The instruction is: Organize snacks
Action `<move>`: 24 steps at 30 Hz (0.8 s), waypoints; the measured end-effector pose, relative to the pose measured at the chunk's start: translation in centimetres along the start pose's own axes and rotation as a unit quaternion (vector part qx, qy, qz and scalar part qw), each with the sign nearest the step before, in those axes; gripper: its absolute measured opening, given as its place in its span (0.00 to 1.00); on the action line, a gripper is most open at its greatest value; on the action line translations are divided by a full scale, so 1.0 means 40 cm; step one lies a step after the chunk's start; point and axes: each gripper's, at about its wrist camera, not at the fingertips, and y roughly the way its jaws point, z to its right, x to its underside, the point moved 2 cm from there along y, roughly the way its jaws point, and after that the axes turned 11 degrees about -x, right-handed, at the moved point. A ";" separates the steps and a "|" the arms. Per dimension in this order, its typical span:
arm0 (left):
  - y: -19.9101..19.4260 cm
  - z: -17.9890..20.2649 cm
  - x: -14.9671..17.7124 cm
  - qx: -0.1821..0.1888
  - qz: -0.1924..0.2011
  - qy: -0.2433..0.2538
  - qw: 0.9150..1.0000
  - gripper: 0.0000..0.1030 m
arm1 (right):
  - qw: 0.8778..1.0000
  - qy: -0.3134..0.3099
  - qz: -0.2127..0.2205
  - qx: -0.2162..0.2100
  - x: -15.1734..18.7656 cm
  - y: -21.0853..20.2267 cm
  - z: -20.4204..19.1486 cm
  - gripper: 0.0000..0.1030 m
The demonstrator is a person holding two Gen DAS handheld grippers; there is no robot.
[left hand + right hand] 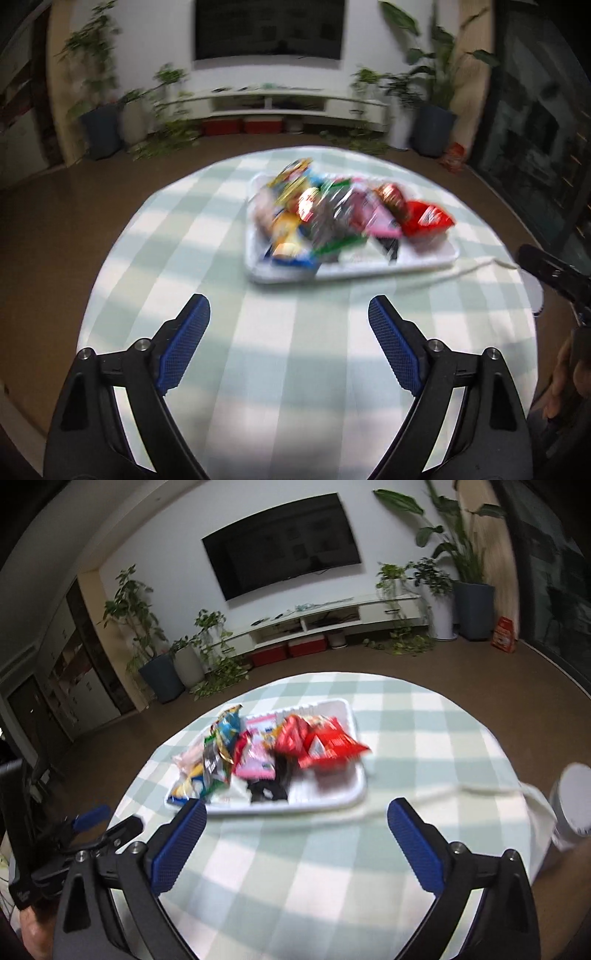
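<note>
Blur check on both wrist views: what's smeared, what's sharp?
Left wrist: snack pile and white tray motion-smeared, left tongs sharp. Right wrist: snacks moderately blurred, TV clearer, right tongs sharp; fisheye bends both.

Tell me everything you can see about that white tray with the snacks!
The white tray looks like plastic, rectangular with rounded corners and a low raised rim. It lies flat on the round table's checked tablecloth, ahead of both open grippers, untouched by them. Colourful snack packets are heaped in it, some poking over its edges.
</note>
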 end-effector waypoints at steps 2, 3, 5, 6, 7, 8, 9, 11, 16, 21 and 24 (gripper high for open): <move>-0.025 -0.013 0.045 -0.014 -0.009 -0.012 1.000 0.85 | 1.000 0.002 0.002 0.003 0.033 -0.025 -0.003 0.98; -0.035 -0.016 0.063 -0.019 -0.013 -0.016 1.000 0.85 | 1.000 0.002 0.002 0.004 0.044 -0.033 -0.003 0.98; -0.060 -0.022 0.096 -0.027 -0.020 -0.021 0.999 0.85 | 1.000 -0.003 -0.003 0.008 0.071 -0.050 -0.014 0.98; -0.074 -0.023 0.109 -0.028 -0.022 -0.022 0.999 0.85 | 1.000 -0.008 -0.002 0.012 0.080 -0.059 -0.019 0.98; -0.085 -0.025 0.118 -0.025 -0.027 -0.022 0.999 0.85 | 1.000 -0.013 0.000 0.015 0.088 -0.070 -0.025 0.98; -0.089 -0.024 0.123 -0.021 -0.029 -0.020 0.999 0.85 | 1.000 -0.018 0.002 0.017 0.096 -0.081 -0.030 0.98; -0.101 -0.024 0.132 -0.020 -0.029 -0.017 0.999 0.85 | 1.000 -0.023 0.005 0.019 0.100 -0.089 -0.035 0.98; -0.127 -0.016 0.143 -0.027 -0.021 -0.007 0.999 0.85 | 0.999 -0.033 0.008 0.024 0.107 -0.106 -0.048 0.98; -0.158 0.003 0.145 -0.028 -0.022 0.002 0.999 0.85 | 0.998 -0.047 0.007 0.033 0.117 -0.132 -0.074 0.98; -0.171 0.003 0.155 -0.050 -0.027 0.004 0.998 0.85 | 0.998 -0.047 -0.002 0.035 0.135 -0.142 -0.092 0.98; -0.172 -0.004 0.157 -0.041 -0.033 -0.001 0.999 0.85 | 0.998 -0.047 -0.009 0.037 0.149 -0.145 -0.101 0.98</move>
